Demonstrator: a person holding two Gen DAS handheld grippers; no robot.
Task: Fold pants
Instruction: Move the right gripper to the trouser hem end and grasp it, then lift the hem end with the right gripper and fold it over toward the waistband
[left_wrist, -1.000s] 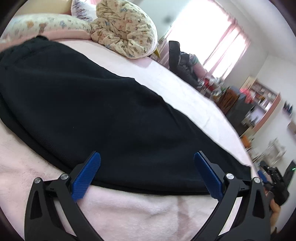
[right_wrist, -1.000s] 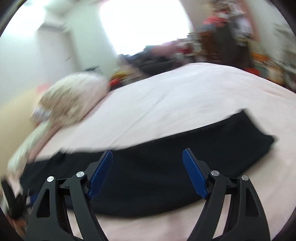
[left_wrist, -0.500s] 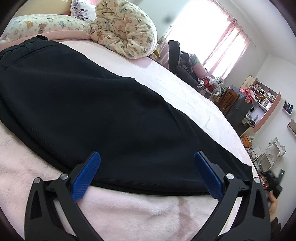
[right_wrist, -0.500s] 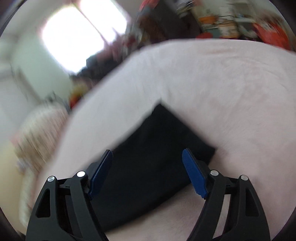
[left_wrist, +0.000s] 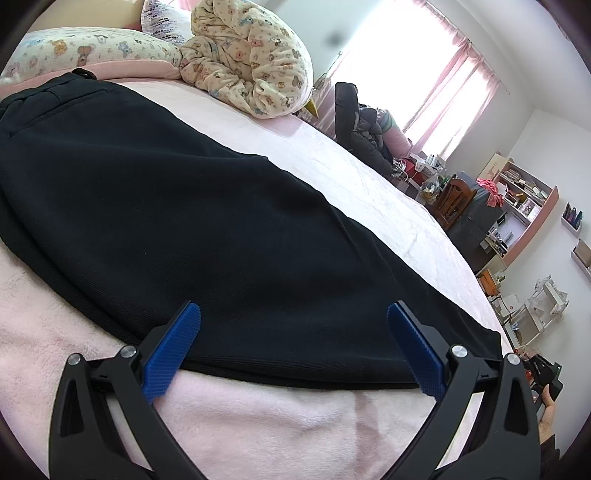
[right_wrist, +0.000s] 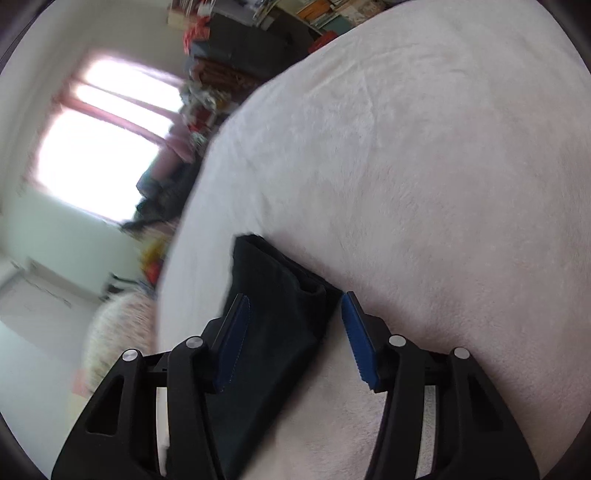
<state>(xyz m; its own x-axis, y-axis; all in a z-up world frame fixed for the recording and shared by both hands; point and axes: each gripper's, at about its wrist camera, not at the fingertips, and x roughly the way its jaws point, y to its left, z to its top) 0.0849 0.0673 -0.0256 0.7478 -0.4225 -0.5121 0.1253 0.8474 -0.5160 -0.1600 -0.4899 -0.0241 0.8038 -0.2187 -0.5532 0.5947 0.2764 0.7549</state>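
Black pants (left_wrist: 192, 221) lie flat, folded lengthwise, on a pink bed (left_wrist: 258, 417), waistband at the far left, leg hems at the right. My left gripper (left_wrist: 293, 341) is open and empty, low over the pants' near edge. In the right wrist view my right gripper (right_wrist: 293, 338) is partly closed with its blue pads astride the hem end of the pants (right_wrist: 277, 295). The cloth sits between the jaws, with a gap at the right pad.
A rolled bear-print blanket (left_wrist: 247, 55) and pillow (left_wrist: 88, 48) lie at the head of the bed. A chair with clothes (left_wrist: 362, 125), a desk and shelves (left_wrist: 517, 206) stand beyond the bed's far side. The bed's edge (right_wrist: 192, 206) runs left of the hem.
My right gripper swung to the hem end of the pants, came down around it and narrowed its jaws. My left gripper held nearly still.
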